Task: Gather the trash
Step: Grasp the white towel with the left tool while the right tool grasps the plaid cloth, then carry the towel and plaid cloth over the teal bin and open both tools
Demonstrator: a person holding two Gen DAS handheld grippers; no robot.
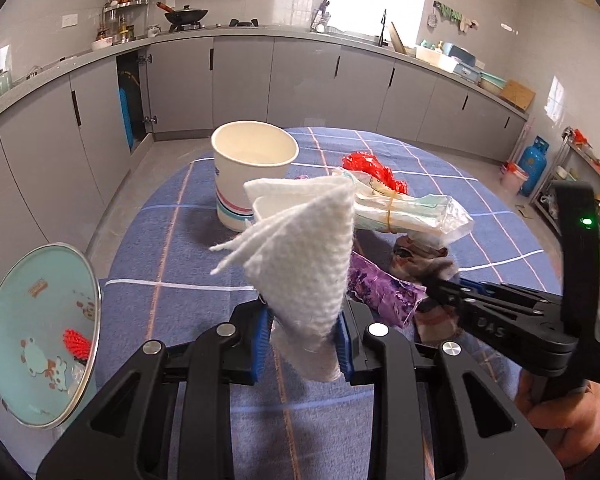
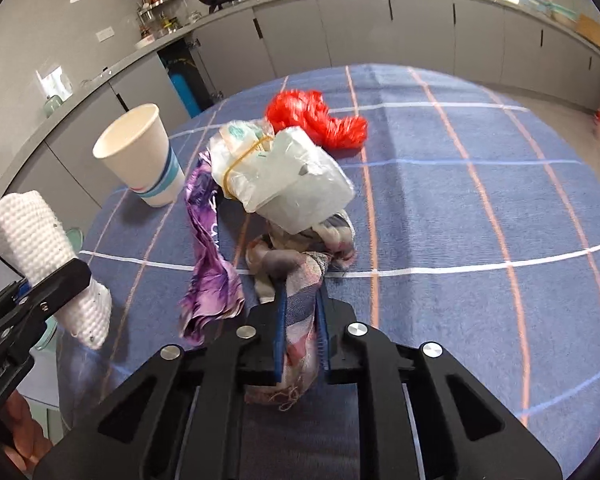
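- Table point(image 2: 480, 208): covered by a blue cloth crossed with white and orange lines; all loose trash is gathered toward its left-centre part.
- Teal bin point(image 1: 40, 340): seen at the lower left of the left wrist view, beside the table edge; a metal rim is fitted, cartoon figures are printed inside, and a piece of red mesh point(image 1: 77, 345) is lying in it.
- Paper cup point(image 2: 142, 156): white with blue and pink bands, stood upright and empty on the cloth, left of the trash pile.
- Clear plastic bag point(image 2: 284, 176): bundled with a yellow rubber band point(image 2: 240, 162); rested on top of the pile.
- Patterned cloth scrap point(image 2: 296, 280): pink, grey and blue; clamped between the blue pads of the right gripper point(image 2: 302, 336), its far end lying under the plastic bag.
- Purple wrapper point(image 2: 210, 264): crumpled, laid just left of the cloth scrap.
- Red mesh netting point(image 2: 316, 118): bunched on the cloth behind the plastic bag.
- White folded tissue point(image 1: 304, 264): pinched between the pads of the left gripper point(image 1: 302, 344) and held above the table, near the bin.
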